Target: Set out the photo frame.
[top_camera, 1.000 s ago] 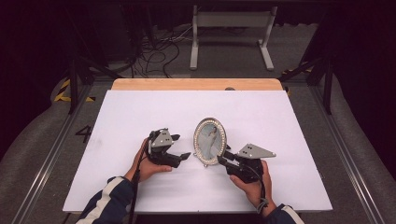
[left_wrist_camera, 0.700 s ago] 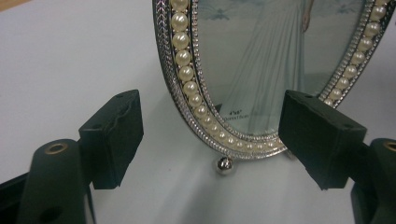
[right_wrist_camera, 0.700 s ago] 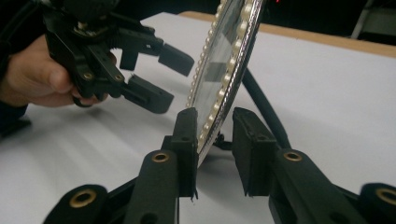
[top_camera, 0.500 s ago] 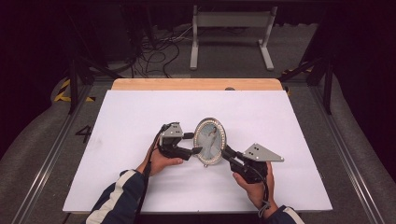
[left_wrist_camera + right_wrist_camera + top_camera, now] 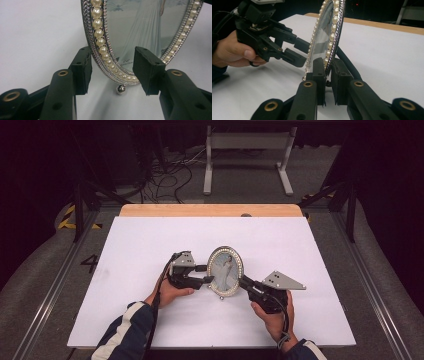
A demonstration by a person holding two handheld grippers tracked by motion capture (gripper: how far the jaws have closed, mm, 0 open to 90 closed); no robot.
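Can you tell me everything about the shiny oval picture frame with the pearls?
The oval picture frame looks like silvery metal ringed with pearl beads, holding a pale picture. It stands upright mid-table on small ball feet. The right hand-held gripper pinches its lower rim. The left hand-held gripper has just been closing around its other edge, pads not yet pressing.

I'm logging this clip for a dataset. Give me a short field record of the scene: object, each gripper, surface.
object: oval pearl-rimmed picture frame, upright
right gripper: jaws clamped on the frame's lower rim
left gripper: jaws have just been closing, rim between them, pads not pressing yet
surface: white table
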